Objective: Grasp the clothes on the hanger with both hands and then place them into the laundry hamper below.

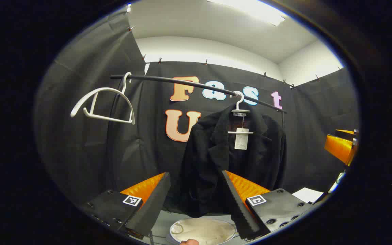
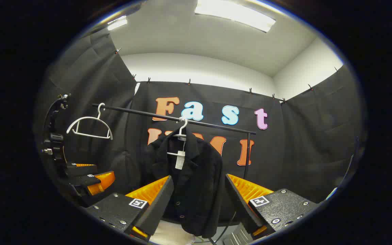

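A black jacket hung on a white hanger from the dark rail, toward the rail's right end in the left gripper view, with a pale tag dangling at the collar. A second white hanger, empty, hung near the rail's left end. Below the jacket's hem sat the hamper, its round pale rim showing between the fingers.

The left gripper was spread wide, nothing between its fingers, aimed at the lower front of the jacket and well apart from it. The right gripper was likewise spread and empty, facing the jacket from farther back; the other gripper showed at that view's left edge.

The jacket looked like a thick, soft cloth, likely limp and moderately heavy for a garment, so it would sag and fold wherever it was not supported. It seemed neither slippery nor fragile. A sensible hold would be one gripper on each shoulder or upper lapel, close to the hanger's arms, pinching a good fold of cloth so the jacket could be lifted off the hanger without dragging the hanger from the rail. Gripping only the hem would probably leave the collar caught.
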